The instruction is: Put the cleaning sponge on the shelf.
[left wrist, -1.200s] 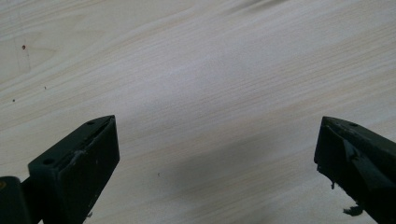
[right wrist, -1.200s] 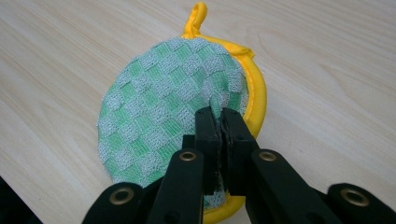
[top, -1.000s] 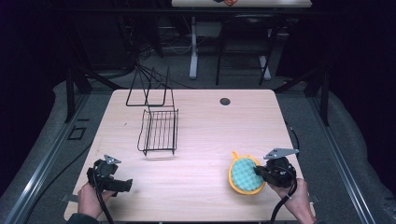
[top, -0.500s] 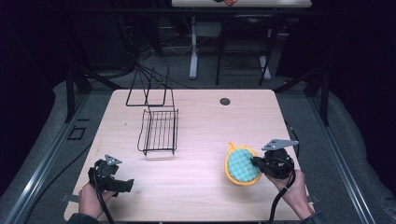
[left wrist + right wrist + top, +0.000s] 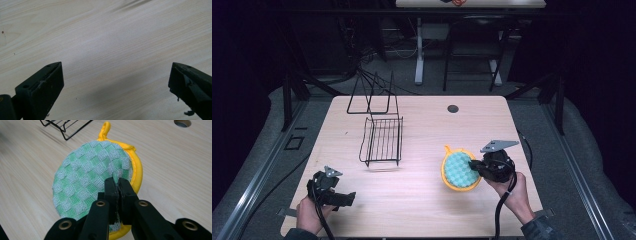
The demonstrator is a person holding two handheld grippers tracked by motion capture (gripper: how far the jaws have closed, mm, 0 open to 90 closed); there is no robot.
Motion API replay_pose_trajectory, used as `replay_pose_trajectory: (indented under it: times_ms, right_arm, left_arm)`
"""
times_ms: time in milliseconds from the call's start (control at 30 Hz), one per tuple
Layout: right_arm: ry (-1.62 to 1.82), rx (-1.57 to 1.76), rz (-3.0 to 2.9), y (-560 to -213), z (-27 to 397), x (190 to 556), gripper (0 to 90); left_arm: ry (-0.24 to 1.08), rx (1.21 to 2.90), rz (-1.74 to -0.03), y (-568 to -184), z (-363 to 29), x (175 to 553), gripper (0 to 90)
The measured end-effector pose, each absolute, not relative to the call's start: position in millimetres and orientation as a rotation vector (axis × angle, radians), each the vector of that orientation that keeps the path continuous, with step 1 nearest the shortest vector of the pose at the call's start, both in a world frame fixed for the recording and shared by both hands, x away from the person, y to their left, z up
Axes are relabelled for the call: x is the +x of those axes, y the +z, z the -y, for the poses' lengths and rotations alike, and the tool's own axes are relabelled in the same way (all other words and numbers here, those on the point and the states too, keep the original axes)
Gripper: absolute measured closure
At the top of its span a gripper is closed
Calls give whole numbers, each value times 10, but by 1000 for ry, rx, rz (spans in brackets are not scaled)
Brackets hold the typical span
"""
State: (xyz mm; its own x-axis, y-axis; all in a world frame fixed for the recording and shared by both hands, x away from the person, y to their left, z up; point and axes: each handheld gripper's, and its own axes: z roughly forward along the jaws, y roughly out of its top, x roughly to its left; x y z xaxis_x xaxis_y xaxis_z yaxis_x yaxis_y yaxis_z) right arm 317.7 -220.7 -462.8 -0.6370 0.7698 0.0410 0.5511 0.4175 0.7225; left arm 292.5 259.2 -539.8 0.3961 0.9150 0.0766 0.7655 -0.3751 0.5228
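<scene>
A round pot holder (image 5: 458, 170) with a green checked face, yellow rim and yellow loop hangs tilted just above the table's right front part. My right gripper (image 5: 475, 168) is shut on its near edge; in the right gripper view the jaws pinch the cloth (image 5: 95, 182) at the right gripper (image 5: 117, 185). My left gripper (image 5: 346, 198) rests at the table's front left, held by a hand. In the left gripper view the left gripper (image 5: 116, 82) is open, jaws wide apart over bare wood.
A black wire rack (image 5: 383, 141) lies near the table's middle left, with a taller wire frame (image 5: 371, 95) behind it at the far edge. A round cable hole (image 5: 453, 108) sits at the back centre. The wooden table (image 5: 422, 210) is bare in front.
My right gripper has lifted the pot holder and carried it left and slightly away from the front edge. The left gripper has stayed in place.
</scene>
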Motion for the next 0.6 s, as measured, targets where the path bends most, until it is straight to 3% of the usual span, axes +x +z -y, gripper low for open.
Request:
replay_pose_trajectory:
  times_ms: [600]
  right_arm:
    - [1091, 1093, -2405, -4549, 1855, 3449, 870]
  left_arm:
    - [504, 2251, -1446, -5396, -2588, 2926, 2]
